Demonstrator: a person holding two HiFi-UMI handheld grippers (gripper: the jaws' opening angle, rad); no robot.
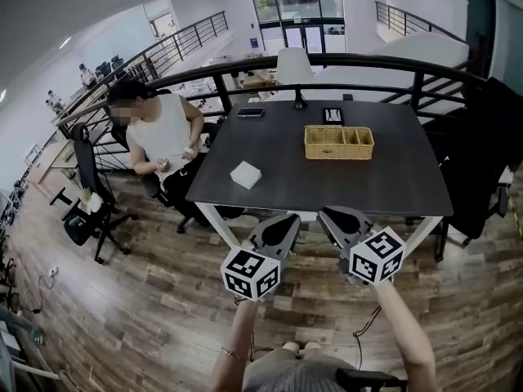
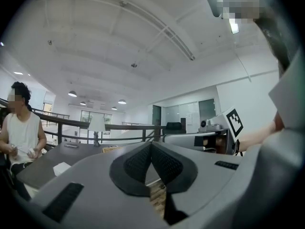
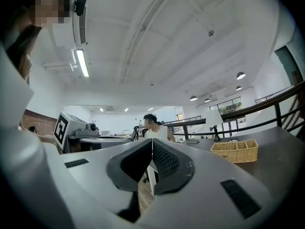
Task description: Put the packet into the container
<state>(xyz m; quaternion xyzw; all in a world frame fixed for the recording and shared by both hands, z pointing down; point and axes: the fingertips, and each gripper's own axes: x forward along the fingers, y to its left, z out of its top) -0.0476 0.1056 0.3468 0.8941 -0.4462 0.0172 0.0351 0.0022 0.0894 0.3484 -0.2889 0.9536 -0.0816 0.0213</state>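
A white packet (image 1: 246, 174) lies flat on the left half of the dark table (image 1: 384, 190); the left gripper view shows it as a pale patch (image 2: 62, 168). The container is a wicker basket (image 1: 339, 142) with dividers, standing right of the table's middle and also seen in the right gripper view (image 3: 235, 151). My left gripper (image 1: 283, 221) and right gripper (image 1: 333, 216) hang side by side over the floor, just short of the table's near edge. The left gripper's jaws (image 2: 151, 144) are shut with nothing between them, and so are those of the right gripper (image 3: 152, 141).
A person in a white top (image 1: 163, 137) sits at the table's left side. A phone (image 1: 250, 113), a small black item (image 1: 333, 115) and a lamp (image 1: 294, 68) stand along the far edge. A railing (image 1: 425, 76) runs behind; office chairs (image 1: 86, 207) stand at left.
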